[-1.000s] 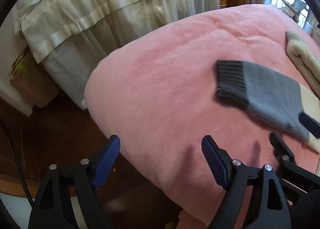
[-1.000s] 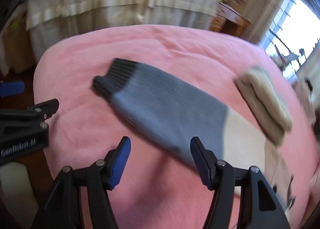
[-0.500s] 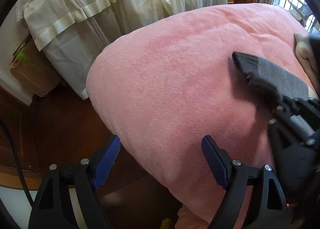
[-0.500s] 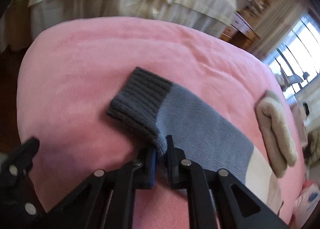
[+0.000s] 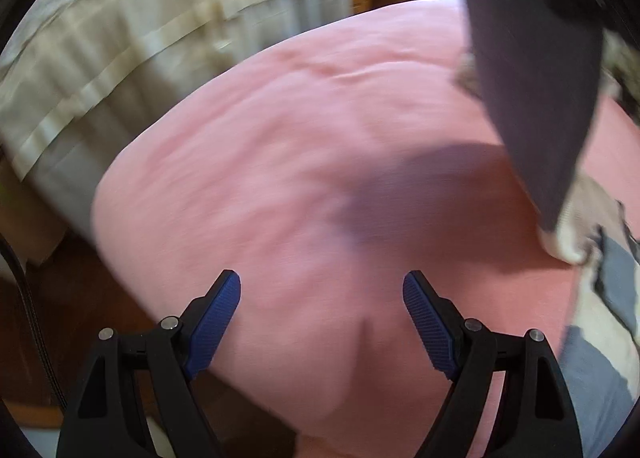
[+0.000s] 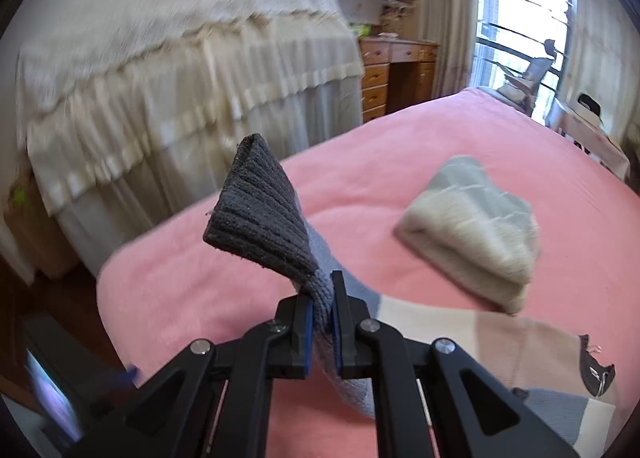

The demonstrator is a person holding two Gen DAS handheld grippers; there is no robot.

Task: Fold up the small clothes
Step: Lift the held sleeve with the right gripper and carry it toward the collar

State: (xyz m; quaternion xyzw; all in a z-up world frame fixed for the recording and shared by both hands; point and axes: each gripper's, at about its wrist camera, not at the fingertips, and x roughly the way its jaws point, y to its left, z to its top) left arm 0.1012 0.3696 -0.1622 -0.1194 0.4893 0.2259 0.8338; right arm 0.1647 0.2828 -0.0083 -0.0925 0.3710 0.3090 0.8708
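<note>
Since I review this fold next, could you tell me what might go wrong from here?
The right gripper pinches only the grey sock by its cuff edge, so it might slip out. The left gripper is open, leaving the hanging toe end unsupported. The swinging sock could brush the folded cream item.

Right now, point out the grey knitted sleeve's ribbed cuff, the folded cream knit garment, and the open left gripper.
grey knitted sleeve's ribbed cuff [image 6: 260, 214]: right wrist view, cuff's middle.
folded cream knit garment [image 6: 472, 230]: right wrist view, top fold.
left gripper [image 5: 322, 298]: left wrist view, between fingertips.

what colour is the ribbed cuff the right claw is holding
Dark charcoal grey, on the cuff of the sock, pinched in the right claw. Right wrist view shows it best.
</note>
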